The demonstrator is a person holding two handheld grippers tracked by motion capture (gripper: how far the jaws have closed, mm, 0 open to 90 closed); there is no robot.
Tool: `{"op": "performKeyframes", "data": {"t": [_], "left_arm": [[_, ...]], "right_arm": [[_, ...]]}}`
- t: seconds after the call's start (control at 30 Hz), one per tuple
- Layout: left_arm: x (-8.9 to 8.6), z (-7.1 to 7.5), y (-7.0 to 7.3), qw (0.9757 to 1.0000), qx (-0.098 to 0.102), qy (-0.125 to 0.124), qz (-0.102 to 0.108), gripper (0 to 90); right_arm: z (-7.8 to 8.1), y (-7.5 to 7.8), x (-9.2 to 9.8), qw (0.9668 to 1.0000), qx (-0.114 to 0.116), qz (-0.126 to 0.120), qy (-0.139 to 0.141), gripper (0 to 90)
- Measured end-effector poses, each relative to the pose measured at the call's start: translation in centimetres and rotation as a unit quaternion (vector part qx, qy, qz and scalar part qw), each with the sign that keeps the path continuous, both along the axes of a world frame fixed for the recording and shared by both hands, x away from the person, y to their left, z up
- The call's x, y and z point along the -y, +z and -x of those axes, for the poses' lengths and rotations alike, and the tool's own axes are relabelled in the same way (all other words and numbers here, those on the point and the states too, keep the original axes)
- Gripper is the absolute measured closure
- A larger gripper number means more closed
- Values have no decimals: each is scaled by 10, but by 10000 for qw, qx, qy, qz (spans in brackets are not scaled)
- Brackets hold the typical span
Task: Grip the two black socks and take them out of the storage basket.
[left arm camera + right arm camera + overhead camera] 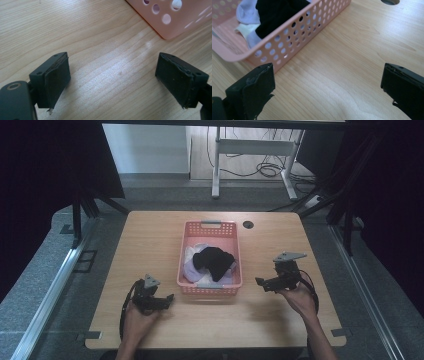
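You are just getting ready, with your left gripper [167, 298] and right gripper [261, 283] both wide and holding nothing beside the pink basket [209, 289], so next I think you reach in for the black cloth [214, 260] lying on the white clothes [192, 267].

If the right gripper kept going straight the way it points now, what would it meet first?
Probably the pink basket: the right gripper, jaws open, aims across bare table toward its perforated side wall. Depth is unclear, so it might brush the tabletop first.
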State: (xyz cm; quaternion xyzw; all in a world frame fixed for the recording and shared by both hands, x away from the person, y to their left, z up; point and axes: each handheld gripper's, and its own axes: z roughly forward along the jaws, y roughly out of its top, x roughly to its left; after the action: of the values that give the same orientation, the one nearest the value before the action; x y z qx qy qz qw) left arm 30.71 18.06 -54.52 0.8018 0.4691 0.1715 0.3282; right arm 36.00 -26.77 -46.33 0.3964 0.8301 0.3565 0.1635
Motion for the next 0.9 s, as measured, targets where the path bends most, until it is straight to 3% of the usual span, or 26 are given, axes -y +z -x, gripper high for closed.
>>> {"op": "performKeyframes", "data": {"t": [0.5, 0.9], "left_arm": [[-1, 0, 0, 10000, -9, -29, -34, 122], [-1, 0, 0, 10000, 2, -54, -55, 122]], "right_arm": [[-15, 20, -25, 9997, 72, -34, 226, 2], [-27, 35, -48, 9987, 149, -106, 471, 132]]}}
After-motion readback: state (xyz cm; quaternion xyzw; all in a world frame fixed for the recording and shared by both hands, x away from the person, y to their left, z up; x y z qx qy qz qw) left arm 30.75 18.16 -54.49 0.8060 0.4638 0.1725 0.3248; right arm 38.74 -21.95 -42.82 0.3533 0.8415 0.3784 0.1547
